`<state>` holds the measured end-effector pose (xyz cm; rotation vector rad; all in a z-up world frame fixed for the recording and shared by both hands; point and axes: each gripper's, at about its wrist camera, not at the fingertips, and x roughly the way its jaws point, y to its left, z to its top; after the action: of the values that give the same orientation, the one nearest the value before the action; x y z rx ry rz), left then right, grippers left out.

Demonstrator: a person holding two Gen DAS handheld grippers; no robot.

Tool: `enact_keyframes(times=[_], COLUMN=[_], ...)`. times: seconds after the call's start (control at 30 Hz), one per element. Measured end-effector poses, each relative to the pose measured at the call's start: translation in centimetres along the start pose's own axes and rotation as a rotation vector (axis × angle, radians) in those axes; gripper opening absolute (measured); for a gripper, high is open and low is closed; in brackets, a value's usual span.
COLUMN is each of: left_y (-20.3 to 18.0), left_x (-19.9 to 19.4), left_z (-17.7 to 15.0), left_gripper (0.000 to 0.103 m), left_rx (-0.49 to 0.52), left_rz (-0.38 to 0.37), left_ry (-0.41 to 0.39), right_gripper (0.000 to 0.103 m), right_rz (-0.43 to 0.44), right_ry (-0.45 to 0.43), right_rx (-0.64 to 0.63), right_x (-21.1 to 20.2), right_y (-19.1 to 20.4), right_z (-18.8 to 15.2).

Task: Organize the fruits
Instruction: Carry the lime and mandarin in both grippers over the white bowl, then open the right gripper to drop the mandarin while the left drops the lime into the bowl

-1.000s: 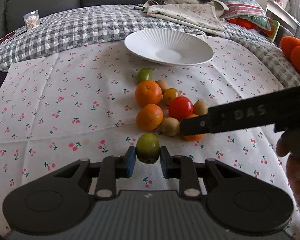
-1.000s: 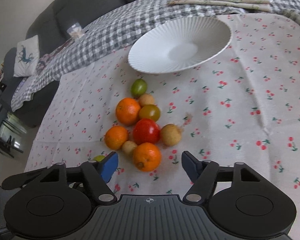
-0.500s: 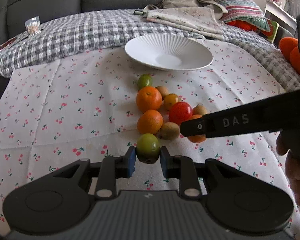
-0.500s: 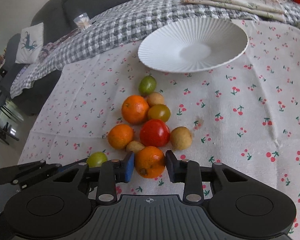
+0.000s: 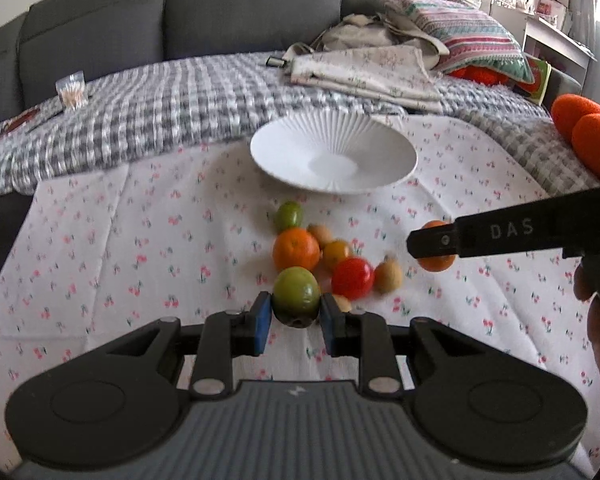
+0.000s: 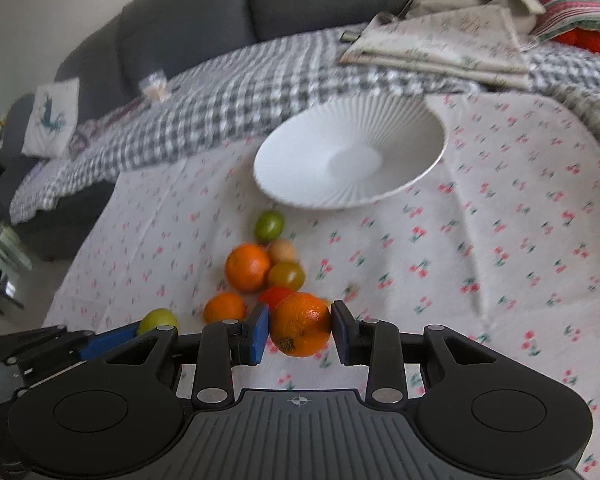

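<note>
My left gripper (image 5: 295,322) is shut on a green fruit (image 5: 296,295) and holds it above the cloth. My right gripper (image 6: 300,334) is shut on an orange (image 6: 301,324), lifted off the pile; it also shows in the left wrist view (image 5: 436,262). The fruit pile lies on the cherry-print cloth: an orange (image 6: 247,267), a smaller orange (image 6: 225,307), a red tomato (image 5: 352,278), a green fruit (image 6: 269,224) and small brownish fruits (image 5: 388,276). A white ribbed plate (image 6: 350,160) stands empty beyond the pile.
A grey checked blanket (image 5: 160,108) covers the sofa seat behind the cloth. Folded fabric (image 5: 364,72) and a striped cushion (image 5: 468,36) lie at the back right. A small clear bag (image 5: 71,90) sits at the back left.
The right gripper closed on the front orange and lifted it off the pile. The left gripper rose with the green fruit. Both cameras now sit higher and nearer the plate.
</note>
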<state>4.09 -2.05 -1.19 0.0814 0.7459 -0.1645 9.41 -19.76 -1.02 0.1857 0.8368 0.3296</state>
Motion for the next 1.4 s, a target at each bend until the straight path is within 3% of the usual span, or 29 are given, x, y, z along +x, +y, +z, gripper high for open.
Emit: enact_keyframes(times=[0.23,0.47,0.87,1.4], left_y=[-0.4,-1.1,-1.3,-2.8], left_x=[0.2,2.8,9.2,15.5], left_z=[3.3,5.9,9.4,10.0], left_gripper=[0.024,0.024,0.024,0.024], left_rx=[0.046,0.098,0.080,0.133], left_rz=[0.040,0.074,0.041,0.023], left_ry=[-0.039,-0.046,-0.066,-0.040], right_gripper=[0.033,0.033,0.033,0.033], right_rz=[-0.035,-0.084,-0.127,-0.125], right_ry=[-0.046,-0.073,-0.100,-0.085], right_rx=[0.002,-0.006,0.038,-0.018], right_x=[-0.6,-0.2,3.3,8.1], right_y=[-0.9,-2.2,-4.7,-4.1], right_z=[1.8,3.5,7.6,8.7])
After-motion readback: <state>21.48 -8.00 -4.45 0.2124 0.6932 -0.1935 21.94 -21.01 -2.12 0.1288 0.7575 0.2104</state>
